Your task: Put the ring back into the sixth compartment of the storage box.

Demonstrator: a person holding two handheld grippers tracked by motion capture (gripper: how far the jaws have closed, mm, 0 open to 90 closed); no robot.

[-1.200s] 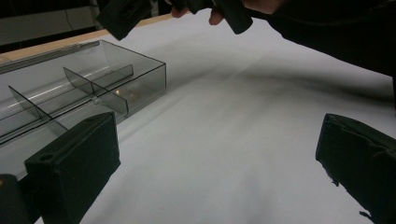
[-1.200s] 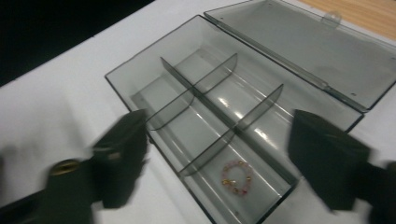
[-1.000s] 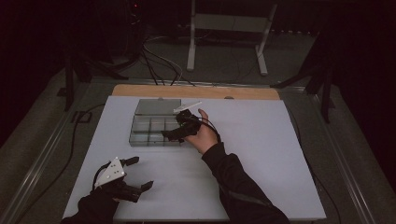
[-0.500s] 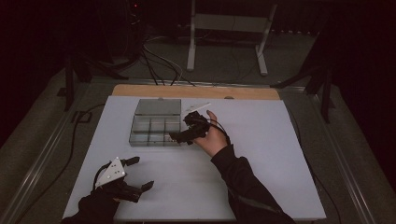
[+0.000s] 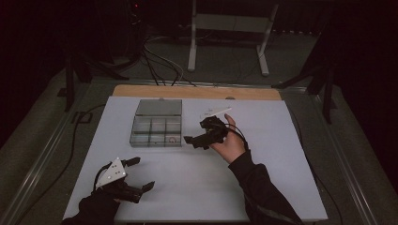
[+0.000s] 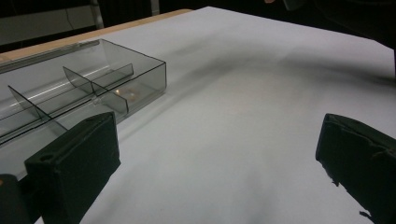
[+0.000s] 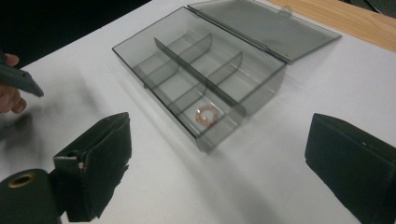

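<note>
Both tongs, right (image 5: pixel 197 139) and left (image 5: pixel 141 174), are held released and empty, the bracelet (image 7: pixel 207 115) apparently deposited in the compartment box (image 5: pixel 156 138).

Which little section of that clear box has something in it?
The front corner section nearest the right gripper holds a small ring. The other sections of the box look bare.

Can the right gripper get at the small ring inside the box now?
Probably yes: the box has its lid folded back, the ring lies uncovered in a corner compartment, and the right gripper, jaws open, faces it with nothing between.
</note>
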